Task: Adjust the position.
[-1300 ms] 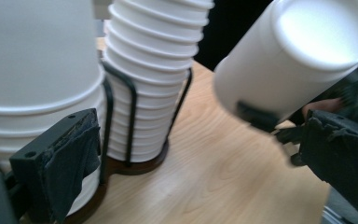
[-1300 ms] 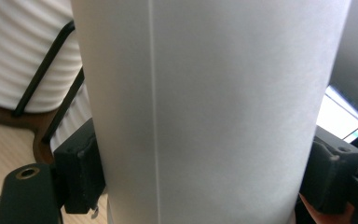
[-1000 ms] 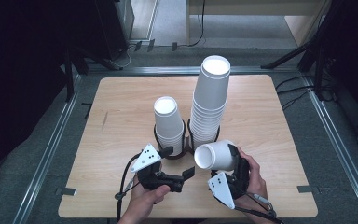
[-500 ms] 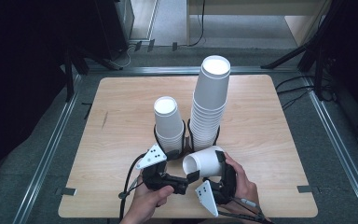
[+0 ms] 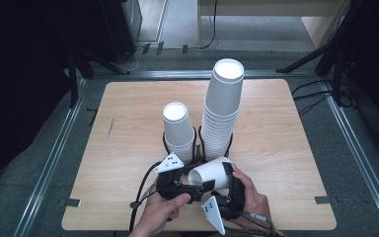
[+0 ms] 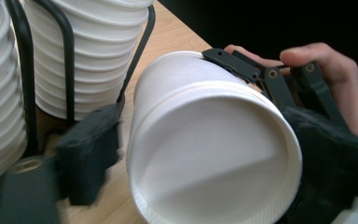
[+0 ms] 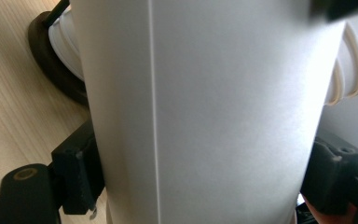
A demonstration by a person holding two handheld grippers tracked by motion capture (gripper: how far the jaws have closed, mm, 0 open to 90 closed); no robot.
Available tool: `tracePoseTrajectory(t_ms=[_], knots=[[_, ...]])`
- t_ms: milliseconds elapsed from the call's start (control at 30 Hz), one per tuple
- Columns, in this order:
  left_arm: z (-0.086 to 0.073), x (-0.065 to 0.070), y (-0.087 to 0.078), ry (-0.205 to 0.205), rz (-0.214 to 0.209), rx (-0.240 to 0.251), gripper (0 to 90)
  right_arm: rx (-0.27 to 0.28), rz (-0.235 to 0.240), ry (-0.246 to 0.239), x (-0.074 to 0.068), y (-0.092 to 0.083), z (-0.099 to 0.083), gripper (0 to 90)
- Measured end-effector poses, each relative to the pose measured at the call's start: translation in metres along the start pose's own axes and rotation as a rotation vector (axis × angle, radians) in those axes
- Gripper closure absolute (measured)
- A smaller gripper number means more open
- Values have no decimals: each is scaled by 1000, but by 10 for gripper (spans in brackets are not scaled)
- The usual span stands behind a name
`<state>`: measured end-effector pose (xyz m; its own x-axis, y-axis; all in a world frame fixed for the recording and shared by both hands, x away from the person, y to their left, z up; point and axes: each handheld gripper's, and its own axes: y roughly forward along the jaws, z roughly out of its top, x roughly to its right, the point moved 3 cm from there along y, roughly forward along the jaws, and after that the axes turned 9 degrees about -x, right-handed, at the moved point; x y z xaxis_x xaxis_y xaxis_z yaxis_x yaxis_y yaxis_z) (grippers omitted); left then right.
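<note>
Your right gripper (image 5: 217, 178) clamped the paper cup (image 5: 209, 174) on its side above the bench (image 5: 128, 123), by the stacks (image 5: 221, 113). Your left gripper (image 5: 203, 186) had just been closing on its rim — squeeze harder and the thin wall could crumple.

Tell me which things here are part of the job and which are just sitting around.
In the job:
- loose paper cup, gripped on its side by the right gripper
- left gripper at its rim
- short cup stack
- tall cup stack

Just around:
- table
- floor cables
</note>
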<state>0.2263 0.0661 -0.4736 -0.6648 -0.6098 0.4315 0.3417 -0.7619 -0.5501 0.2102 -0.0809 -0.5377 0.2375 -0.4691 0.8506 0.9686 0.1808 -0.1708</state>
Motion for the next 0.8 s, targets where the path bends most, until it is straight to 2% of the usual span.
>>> tracePoseTrajectory(t_ms=[67, 267, 800], knots=[[0, -1, 0, -3, -8, -9, 206, 2, -6, -3, 0, 0, 0, 153], [-2, -3, 2, -9, -29, -41, 204, 3, -32, -31, -2, 0, 0, 147], [-3, -4, 5, -13, -31, -95, 196, 10, -37, -43, -7, -1, 2, 140]])
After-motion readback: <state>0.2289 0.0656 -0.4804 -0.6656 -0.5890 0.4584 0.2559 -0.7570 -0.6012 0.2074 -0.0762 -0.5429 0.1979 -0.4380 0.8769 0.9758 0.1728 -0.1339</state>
